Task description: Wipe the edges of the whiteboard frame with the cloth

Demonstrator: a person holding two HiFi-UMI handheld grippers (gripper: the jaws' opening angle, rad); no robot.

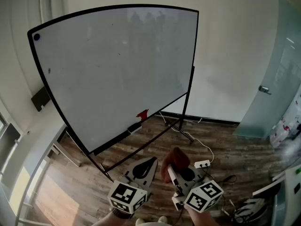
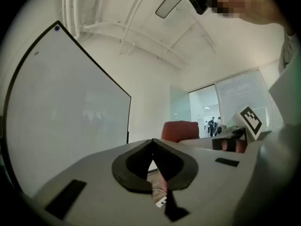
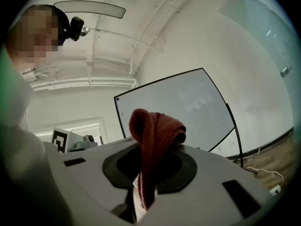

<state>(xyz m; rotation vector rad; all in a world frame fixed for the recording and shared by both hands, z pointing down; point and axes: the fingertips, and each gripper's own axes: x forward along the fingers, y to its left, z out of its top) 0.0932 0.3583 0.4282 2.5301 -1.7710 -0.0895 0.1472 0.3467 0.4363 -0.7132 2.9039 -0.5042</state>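
A large whiteboard with a thin black frame stands on a wheeled stand ahead of me. Both grippers hang low in front of it, well short of the frame. My right gripper is shut on a dark red knitted cloth, which bunches up above the jaws; the cloth shows red in the head view. My left gripper is shut with nothing in it, its jaw tips meeting. The whiteboard fills the left of the left gripper view, and the board sits behind the cloth in the right gripper view.
A red object rests on the board's tray by an eraser. A white power strip and cable lie on the wooden floor. A frosted glass door is at the right, clutter at the lower right.
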